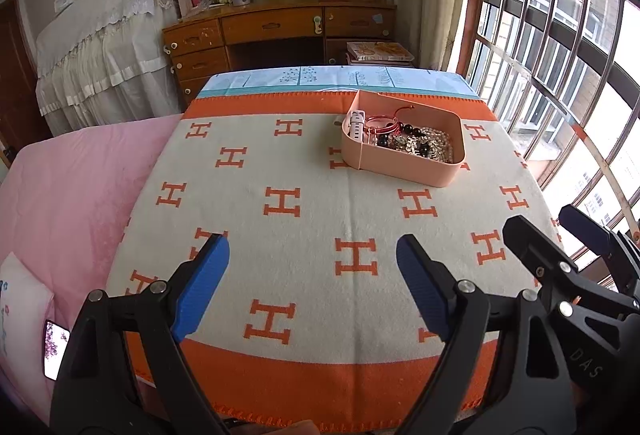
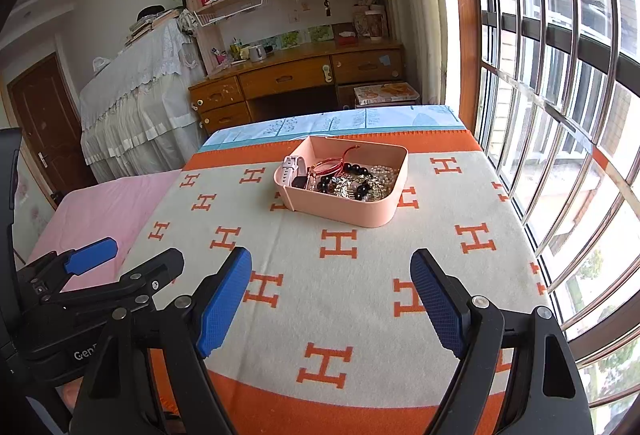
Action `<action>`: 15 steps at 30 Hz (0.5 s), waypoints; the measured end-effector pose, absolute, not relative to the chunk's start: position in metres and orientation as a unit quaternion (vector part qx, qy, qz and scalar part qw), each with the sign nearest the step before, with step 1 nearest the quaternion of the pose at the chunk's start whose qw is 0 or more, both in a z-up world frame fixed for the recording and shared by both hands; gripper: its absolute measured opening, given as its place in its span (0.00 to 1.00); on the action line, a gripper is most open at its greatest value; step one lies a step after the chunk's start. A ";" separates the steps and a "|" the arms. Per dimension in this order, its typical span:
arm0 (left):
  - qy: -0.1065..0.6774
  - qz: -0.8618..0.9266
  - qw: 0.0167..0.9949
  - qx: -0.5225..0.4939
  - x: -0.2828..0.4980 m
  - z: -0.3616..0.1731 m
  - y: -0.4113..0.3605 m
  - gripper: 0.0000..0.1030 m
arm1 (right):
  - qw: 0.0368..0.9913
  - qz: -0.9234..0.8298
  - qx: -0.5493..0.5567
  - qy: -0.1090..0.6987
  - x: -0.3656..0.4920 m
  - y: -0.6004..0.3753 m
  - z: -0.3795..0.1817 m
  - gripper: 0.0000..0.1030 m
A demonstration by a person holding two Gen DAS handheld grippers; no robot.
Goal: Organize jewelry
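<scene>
Pink tray (image 1: 404, 165) of jewelry (image 1: 416, 145) sits far right on the H-patterned blanket (image 1: 312, 219). Left gripper (image 1: 312, 287) and right gripper (image 2: 332, 303) both spread wide, empty, near edge.

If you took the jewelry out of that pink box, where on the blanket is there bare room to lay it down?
Nearly all the H-patterned blanket is free: the wide stretch between the pink box and both open grippers, plus the strip left of the box toward the pink bedding. It is crowded only inside the box, where the white watch and beaded bracelets lie tangled.
</scene>
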State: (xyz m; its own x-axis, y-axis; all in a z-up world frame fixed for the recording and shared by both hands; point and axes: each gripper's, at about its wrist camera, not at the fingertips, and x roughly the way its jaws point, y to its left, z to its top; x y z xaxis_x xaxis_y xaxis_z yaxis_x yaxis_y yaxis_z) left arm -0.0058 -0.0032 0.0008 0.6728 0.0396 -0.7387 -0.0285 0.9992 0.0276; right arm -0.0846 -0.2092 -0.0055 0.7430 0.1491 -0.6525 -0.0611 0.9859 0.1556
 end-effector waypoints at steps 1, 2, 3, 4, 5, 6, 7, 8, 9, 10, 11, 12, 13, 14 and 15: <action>0.404 0.019 0.914 0.007 -0.006 0.000 -0.003 0.82 | 0.932 0.056 0.062 0.354 -0.084 -0.209 -0.006 0.81; 0.404 0.019 0.914 0.007 -0.006 0.001 -0.003 0.82 | 0.931 0.056 0.062 0.354 -0.084 -0.209 -0.006 0.81; 0.404 0.019 0.915 0.007 -0.006 0.000 -0.003 0.82 | 0.932 0.056 0.062 0.354 -0.085 -0.209 -0.006 0.81; 0.404 0.019 0.915 0.007 -0.006 0.001 -0.003 0.82 | 0.932 0.056 0.062 0.353 -0.084 -0.209 -0.006 0.81; 0.404 0.019 0.915 0.007 -0.005 0.000 -0.003 0.82 | 0.932 0.057 0.062 0.353 -0.084 -0.210 -0.006 0.81; 0.404 0.019 0.915 0.007 -0.006 0.001 -0.003 0.82 | 0.932 0.057 0.062 0.354 -0.084 -0.210 -0.006 0.81; 0.404 0.019 0.914 0.007 -0.006 0.001 -0.003 0.82 | 0.931 0.057 0.062 0.354 -0.084 -0.209 -0.006 0.81; 0.404 0.019 0.914 0.007 -0.006 0.001 -0.003 0.82 | 0.931 0.057 0.062 0.354 -0.084 -0.209 -0.006 0.81; 0.404 0.019 0.914 0.007 -0.006 0.001 -0.003 0.82 | 0.932 0.057 0.062 0.354 -0.084 -0.209 -0.006 0.81; 0.404 0.019 0.914 0.007 -0.006 0.001 -0.003 0.82 | 0.932 0.056 0.062 0.354 -0.085 -0.209 -0.006 0.81; 0.404 0.019 0.914 0.007 -0.006 0.001 -0.003 0.82 | 0.932 0.056 0.062 0.354 -0.084 -0.209 -0.006 0.81; 0.404 0.019 0.914 0.007 -0.006 0.000 -0.003 0.82 | 0.932 0.056 0.062 0.354 -0.085 -0.209 -0.005 0.81; 0.404 0.019 0.914 0.007 -0.006 0.001 -0.003 0.82 | 0.932 0.056 0.062 0.354 -0.085 -0.209 -0.005 0.81; 0.404 0.019 0.914 0.007 -0.006 0.001 -0.003 0.82 | 0.932 0.056 0.062 0.354 -0.084 -0.209 -0.006 0.81; 0.404 0.019 0.914 0.007 -0.006 0.001 -0.003 0.82 | 0.932 0.056 0.062 0.354 -0.084 -0.209 -0.006 0.81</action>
